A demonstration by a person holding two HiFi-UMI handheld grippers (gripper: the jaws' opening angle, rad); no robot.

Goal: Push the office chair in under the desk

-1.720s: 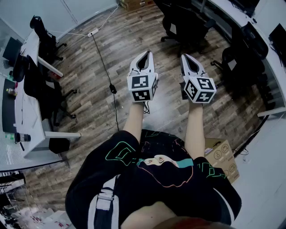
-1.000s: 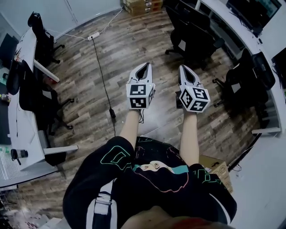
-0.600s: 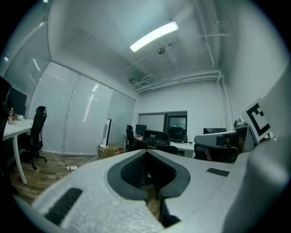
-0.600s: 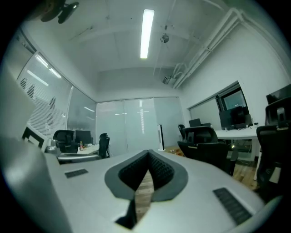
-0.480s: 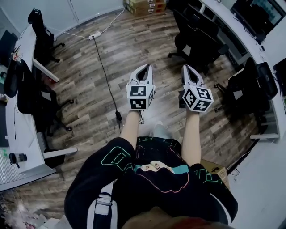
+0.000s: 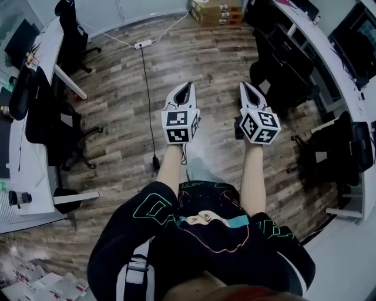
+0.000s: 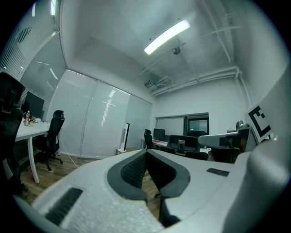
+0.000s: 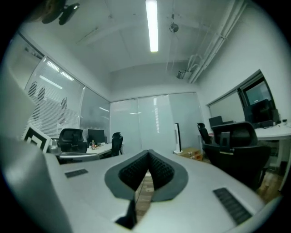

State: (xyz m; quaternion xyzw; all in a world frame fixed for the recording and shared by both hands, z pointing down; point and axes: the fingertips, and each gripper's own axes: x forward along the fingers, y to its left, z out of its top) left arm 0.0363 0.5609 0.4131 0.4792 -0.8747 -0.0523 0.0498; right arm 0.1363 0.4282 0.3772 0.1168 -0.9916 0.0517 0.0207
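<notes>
I walk forward with both hands out, so the floor slides back beneath my left gripper [image 6: 187, 86] and right gripper [image 6: 244, 87]. The cable plug [image 6: 155, 161], once level with the left cube, now lies beside my left forearm. The power strip [image 6: 143, 43] drifts from 11 toward 12 o'clock, and the cardboard boxes [image 6: 217, 12] come fully into view near 12. The black chairs [image 6: 288, 64] at 1 o'clock slip toward 3, and the carton behind my right elbow at 4 o'clock has left the view.

No word, number or brand name can be read anywhere. The only markings are black-and-white square patterns on the marker cube [image 6: 178, 127] of the left gripper [image 6: 187, 86] and on that of the right gripper [image 6: 244, 86], mid-frame in the head view. Any print on the cardboard boxes [image 6: 218, 10] at the top edge is too small to tell.
</notes>
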